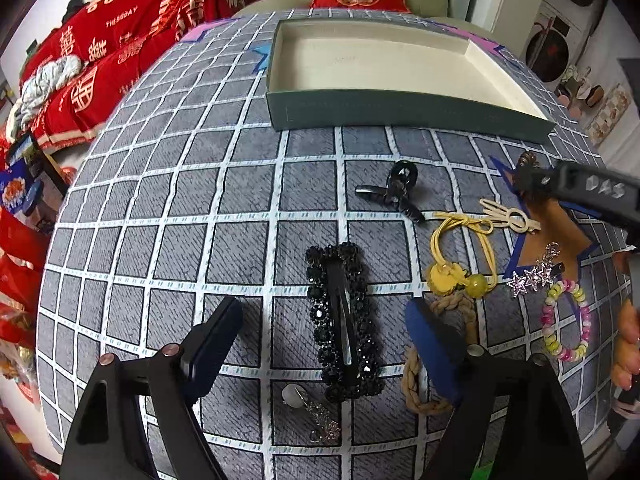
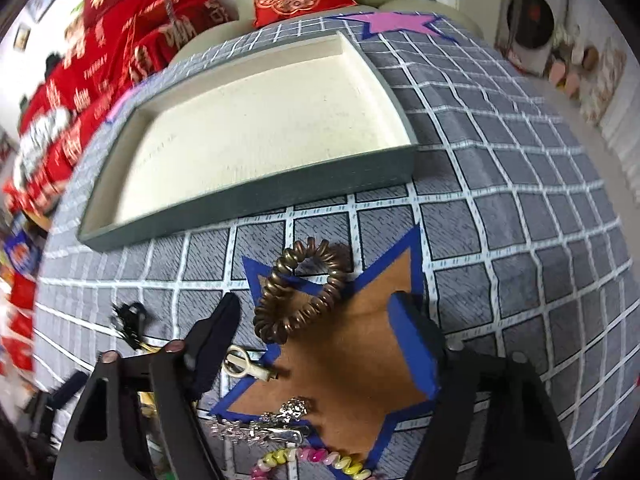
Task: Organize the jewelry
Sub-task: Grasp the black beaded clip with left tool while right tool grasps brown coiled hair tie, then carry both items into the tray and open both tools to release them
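The checked cloth point(image 1: 168, 184) covers the whole table, and at its far side sits the shallow green box point(image 2: 256, 204) with a cream floor, nothing in it yet. Nearer, a brown star point(image 2: 352, 356) is stuck to the cloth, with most of the small pieces scattered on and around it.

The left gripper point(image 1: 324, 344) hangs with its jaws spread wide, and the black beaded hair clip point(image 1: 344, 320) lies right between them, its long axis running away from the camera towards the box (so the fingers already straddle its narrow width). The right gripper point(image 2: 320, 344) is likewise released, holding nothing; the bronze coil hair tie point(image 2: 300, 292) lies on the star just ahead of its fingertips, a little left of centre. Each hand looks nearest its own piece. The black claw clip point(image 1: 394, 190) lies between clip and box.
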Demonstrator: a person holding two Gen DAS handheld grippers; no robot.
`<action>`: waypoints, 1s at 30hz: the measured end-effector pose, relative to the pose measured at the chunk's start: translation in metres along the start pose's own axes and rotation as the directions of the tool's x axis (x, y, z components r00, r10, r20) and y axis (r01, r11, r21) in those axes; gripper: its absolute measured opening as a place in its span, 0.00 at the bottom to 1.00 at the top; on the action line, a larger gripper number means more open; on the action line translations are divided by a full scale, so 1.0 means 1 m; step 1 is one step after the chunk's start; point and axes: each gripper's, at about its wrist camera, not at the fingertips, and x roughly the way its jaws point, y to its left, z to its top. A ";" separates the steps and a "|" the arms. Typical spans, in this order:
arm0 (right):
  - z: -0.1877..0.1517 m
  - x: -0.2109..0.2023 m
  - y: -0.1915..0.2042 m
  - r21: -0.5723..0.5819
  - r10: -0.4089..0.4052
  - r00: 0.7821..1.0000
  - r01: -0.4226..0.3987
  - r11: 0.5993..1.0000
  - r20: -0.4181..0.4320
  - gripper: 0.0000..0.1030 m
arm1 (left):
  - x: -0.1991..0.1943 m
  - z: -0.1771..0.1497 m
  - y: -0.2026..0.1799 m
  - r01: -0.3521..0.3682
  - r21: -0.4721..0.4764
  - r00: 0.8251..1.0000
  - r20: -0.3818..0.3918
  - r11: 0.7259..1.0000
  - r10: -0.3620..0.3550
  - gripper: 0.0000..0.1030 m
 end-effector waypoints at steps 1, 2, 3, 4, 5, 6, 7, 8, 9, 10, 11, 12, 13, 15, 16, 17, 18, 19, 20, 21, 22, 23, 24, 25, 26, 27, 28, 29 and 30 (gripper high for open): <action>0.000 0.000 0.005 -0.029 -0.026 1.000 0.026 0.999 0.006 0.65 | 0.000 -0.001 -0.001 0.003 0.005 1.000 0.006 1.000 -0.004 0.82; -0.001 0.001 0.008 -0.048 -0.042 0.999 0.043 0.998 0.013 0.56 | -0.001 -0.001 -0.002 0.006 0.011 1.000 0.009 1.000 -0.006 0.78; -0.001 0.000 0.010 -0.062 -0.056 0.998 0.057 0.996 0.020 0.44 | -0.001 -0.001 -0.002 0.008 0.015 1.000 0.013 1.000 -0.008 0.75; -0.001 0.000 0.011 -0.072 -0.062 0.998 0.064 0.995 0.026 0.40 | -0.003 -0.002 -0.004 0.011 0.023 1.000 0.020 1.000 -0.012 0.67; -0.002 -0.001 0.010 -0.073 -0.059 0.998 0.060 0.995 0.028 0.34 | -0.004 -0.002 -0.006 0.014 0.028 1.000 0.023 1.000 -0.015 0.60; -0.003 -0.002 0.008 -0.075 -0.055 0.998 0.057 0.996 0.031 0.22 | -0.005 -0.003 -0.007 0.017 0.032 1.000 0.026 0.999 -0.018 0.56; -0.004 -0.003 0.006 -0.076 -0.048 0.998 0.051 0.996 0.032 0.22 | -0.006 -0.003 -0.009 0.021 0.040 0.999 0.030 0.999 -0.022 0.43; -0.006 -0.006 0.001 -0.070 -0.028 0.999 0.031 0.997 0.031 0.20 | -0.006 -0.003 -0.010 0.025 0.045 0.999 0.032 0.999 -0.026 0.39; -0.006 -0.007 0.000 -0.065 -0.007 1.000 0.009 0.998 0.031 0.14 | -0.007 -0.003 -0.012 0.027 0.049 0.999 0.030 0.998 -0.029 0.39; -0.008 -0.009 -0.002 -0.062 0.012 0.999 -0.010 0.998 0.033 0.11 | -0.007 -0.003 -0.010 0.032 0.054 0.999 0.030 0.998 -0.033 0.38; -0.010 -0.011 -0.005 -0.063 0.019 0.999 -0.016 0.998 0.038 0.12 | -0.008 -0.003 -0.011 0.039 0.056 0.999 0.032 0.998 -0.041 0.38; -0.012 -0.013 -0.006 -0.065 0.027 0.999 -0.024 0.998 0.044 0.11 | -0.008 -0.003 -0.008 0.047 0.056 0.998 0.033 0.997 -0.049 0.38; -0.013 -0.015 -0.006 -0.066 0.040 0.998 -0.037 0.997 0.048 0.11 | -0.009 -0.003 -0.006 0.058 0.052 0.998 0.035 0.997 -0.060 0.38; -0.016 -0.021 -0.010 -0.054 0.081 0.995 -0.078 0.995 0.050 0.12 | -0.013 -0.003 -0.002 0.079 0.044 0.996 0.047 0.996 -0.081 0.38; -0.016 -0.024 -0.012 -0.044 0.096 0.994 -0.094 0.995 0.051 0.12 | -0.019 -0.004 -0.001 0.086 0.042 0.994 0.058 0.995 -0.088 0.38; -0.016 -0.026 -0.014 -0.034 0.111 0.992 -0.110 0.993 0.052 0.11 | -0.023 -0.004 -0.001 0.086 0.043 0.994 0.066 0.995 -0.089 0.38; -0.016 -0.029 -0.017 -0.025 0.125 0.991 -0.124 0.992 0.053 0.12 | -0.026 -0.002 0.001 0.085 0.045 0.993 0.075 0.995 -0.089 0.38; -0.016 -0.031 -0.019 -0.018 0.136 0.989 -0.136 0.991 0.055 0.12 | -0.031 -0.001 0.001 0.085 0.048 0.992 0.088 0.995 -0.089 0.38; -0.016 -0.035 -0.021 -0.015 0.147 0.988 -0.146 0.989 0.057 0.12 | -0.037 0.000 0.002 0.084 0.053 0.991 0.101 0.995 -0.089 0.38; -0.016 -0.037 -0.022 -0.014 0.150 0.987 -0.150 0.989 0.059 0.12 | -0.042 0.001 0.002 0.083 0.054 0.990 0.111 0.995 -0.089 0.38; -0.016 -0.040 -0.024 -0.012 0.155 0.986 -0.154 0.988 0.063 0.11 | -0.049 0.003 0.002 0.087 0.055 0.988 0.121 0.995 -0.093 0.38; -0.015 -0.043 -0.026 -0.008 0.164 0.984 -0.164 0.986 0.064 0.12 | -0.053 0.005 0.003 0.093 0.054 0.987 0.129 0.994 -0.099 0.38; -0.015 -0.045 -0.028 -0.004 0.176 0.982 -0.176 0.984 0.065 0.12 | -0.058 0.008 0.004 0.100 0.054 0.985 0.138 0.994 -0.106 0.38; -0.013 -0.048 -0.030 -0.002 0.185 0.980 -0.186 0.983 0.066 0.12 | -0.061 0.011 0.005 0.105 0.054 0.983 0.146 0.993 -0.112 0.38; -0.012 -0.050 -0.031 -0.001 0.189 0.979 -0.190 0.982 0.069 0.12 | -0.067 0.015 0.004 0.114 0.056 0.980 0.156 0.992 -0.121 0.38; -0.010 -0.054 -0.032 -0.001 0.196 0.978 -0.196 0.981 0.074 0.12 | -0.074 0.019 0.004 0.123 0.059 0.977 0.167 0.991 -0.131 0.38; -0.008 -0.057 -0.033 -0.001 0.201 0.977 -0.201 0.980 0.078 0.12 | -0.078 0.023 0.005 0.128 0.062 0.975 0.176 0.990 -0.137 0.38; -0.005 -0.061 -0.033 -0.002 0.208 0.974 -0.209 0.978 0.084 0.12 | -0.080 0.028 0.006 0.131 0.066 0.973 0.183 0.989 -0.141 0.38; -0.002 -0.065 -0.034 -0.004 0.214 0.973 -0.215 0.977 0.090 0.12 | -0.085 0.034 0.006 0.137 0.068 0.971 0.190 0.988 -0.148 0.38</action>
